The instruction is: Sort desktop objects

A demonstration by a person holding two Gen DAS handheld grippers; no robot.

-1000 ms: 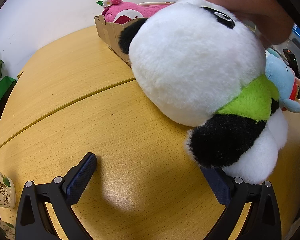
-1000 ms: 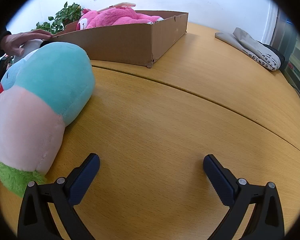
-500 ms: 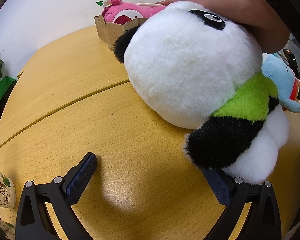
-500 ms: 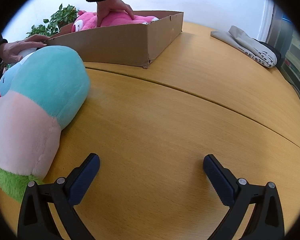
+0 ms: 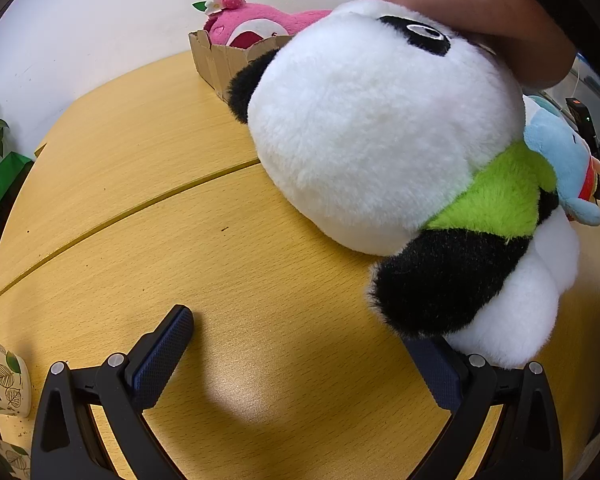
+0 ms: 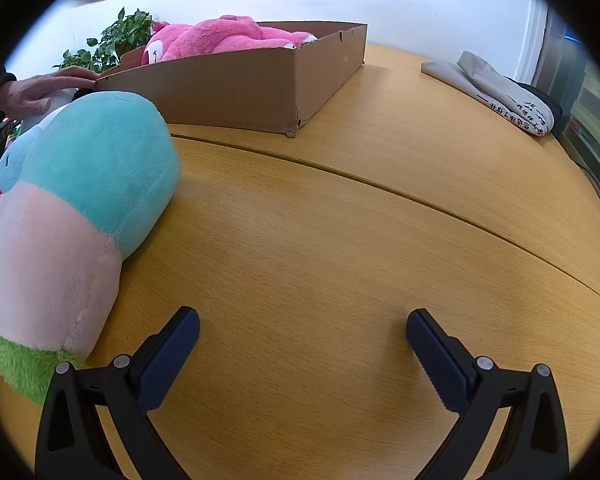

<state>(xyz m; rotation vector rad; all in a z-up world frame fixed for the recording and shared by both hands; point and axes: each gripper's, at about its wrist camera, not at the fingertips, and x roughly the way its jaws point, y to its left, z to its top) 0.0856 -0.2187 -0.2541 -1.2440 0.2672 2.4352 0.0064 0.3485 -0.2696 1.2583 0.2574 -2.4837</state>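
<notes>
A big panda plush (image 5: 384, 136) with a green scarf lies on the wooden table (image 5: 148, 184); a bare hand (image 5: 496, 20) rests on its head. My left gripper (image 5: 304, 344) is open and empty, its right finger (image 5: 440, 372) partly under the panda's white foot. A pink bear plush (image 5: 256, 24) lies in a cardboard box (image 6: 244, 88). A teal-and-pink plush (image 6: 72, 208) lies left of my right gripper (image 6: 302, 340), which is open and empty above the table. A pale blue plush (image 5: 564, 164) sits behind the panda.
A leaf-print paper cup (image 5: 0, 384) stands at the left table edge. A folded grey cloth bag (image 6: 500, 92) lies at the far right. A green plant (image 6: 112, 40) stands behind the box. A second hand (image 6: 44, 88) rests near the box's left end.
The hand has pushed the panda's head slightly left and settled over it. In the right wrist view the other hand left the pink bear and lifted out at the top. Both grippers stayed still.
</notes>
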